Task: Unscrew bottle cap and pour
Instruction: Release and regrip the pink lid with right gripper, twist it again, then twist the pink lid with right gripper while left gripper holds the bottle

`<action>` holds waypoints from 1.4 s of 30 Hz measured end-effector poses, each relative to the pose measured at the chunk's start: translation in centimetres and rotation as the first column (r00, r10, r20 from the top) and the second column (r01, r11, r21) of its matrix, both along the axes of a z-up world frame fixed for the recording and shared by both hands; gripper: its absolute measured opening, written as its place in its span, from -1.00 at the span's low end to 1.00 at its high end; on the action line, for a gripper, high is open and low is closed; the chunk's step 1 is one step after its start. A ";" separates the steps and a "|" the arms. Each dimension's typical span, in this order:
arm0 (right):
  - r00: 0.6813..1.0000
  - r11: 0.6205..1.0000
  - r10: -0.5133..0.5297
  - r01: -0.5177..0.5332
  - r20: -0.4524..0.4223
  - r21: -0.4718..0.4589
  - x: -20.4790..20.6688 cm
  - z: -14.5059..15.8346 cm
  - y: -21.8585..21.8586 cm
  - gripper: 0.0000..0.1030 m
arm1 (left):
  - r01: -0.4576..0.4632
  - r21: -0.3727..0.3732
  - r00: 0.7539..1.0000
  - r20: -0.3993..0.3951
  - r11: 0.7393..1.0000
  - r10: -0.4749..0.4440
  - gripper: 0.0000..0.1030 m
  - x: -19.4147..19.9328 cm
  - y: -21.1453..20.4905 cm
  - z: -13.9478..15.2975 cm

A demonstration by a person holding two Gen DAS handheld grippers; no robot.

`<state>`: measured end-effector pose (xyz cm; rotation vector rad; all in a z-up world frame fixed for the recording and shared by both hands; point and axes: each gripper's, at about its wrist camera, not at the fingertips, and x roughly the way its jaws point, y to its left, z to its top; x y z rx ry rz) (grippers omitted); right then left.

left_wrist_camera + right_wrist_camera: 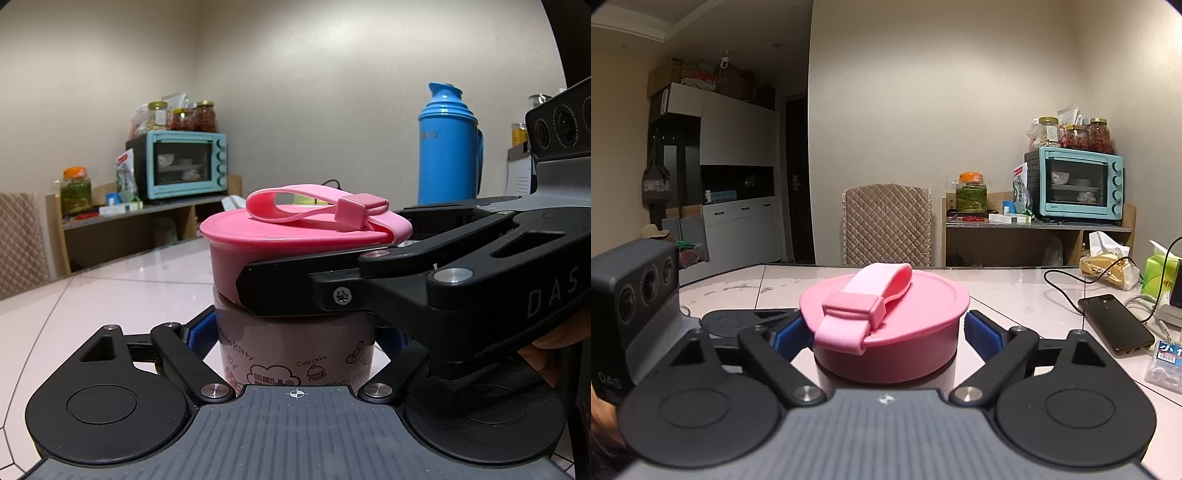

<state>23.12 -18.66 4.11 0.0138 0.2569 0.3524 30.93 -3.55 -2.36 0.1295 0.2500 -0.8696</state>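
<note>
While the left gripper (295, 334) is clamping the bottle (295, 350) steady below its cap (884, 317), the right gripper (886, 332) is closing on that cap to twist it.

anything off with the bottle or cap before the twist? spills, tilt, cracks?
Nothing stands out. The bottle stands upright on the table, with its pink cap seated level and the strap folded across the top. No spill or damage shows. The left gripper holds the body, and the right gripper has its jaws around the cap.
</note>
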 end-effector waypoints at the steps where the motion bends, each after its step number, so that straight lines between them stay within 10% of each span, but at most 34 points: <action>1: 1.000 1.000 0.004 -0.004 0.003 -0.004 0.0 0.0 0.0 0.67 | 0.000 0.000 1.000 0.000 1.000 0.000 0.74 0.0 0.0 0.0; 20: 0.978 0.978 0.207 -0.206 0.018 -0.034 1.3 0.1 -2.6 0.66 | 0.000 0.000 1.000 0.000 1.000 0.000 0.74 0.0 0.0 0.0; 32: 0.902 0.901 0.432 -0.431 0.014 -0.046 3.2 0.5 -5.1 0.66 | 0.001 -0.001 1.000 0.000 1.000 -0.001 0.74 0.0 0.0 0.0; 42: 0.779 0.779 0.627 -0.626 0.009 -0.041 5.4 0.9 -7.4 0.66 | 0.001 -0.001 1.000 0.000 1.000 -0.001 0.74 -0.1 0.0 0.0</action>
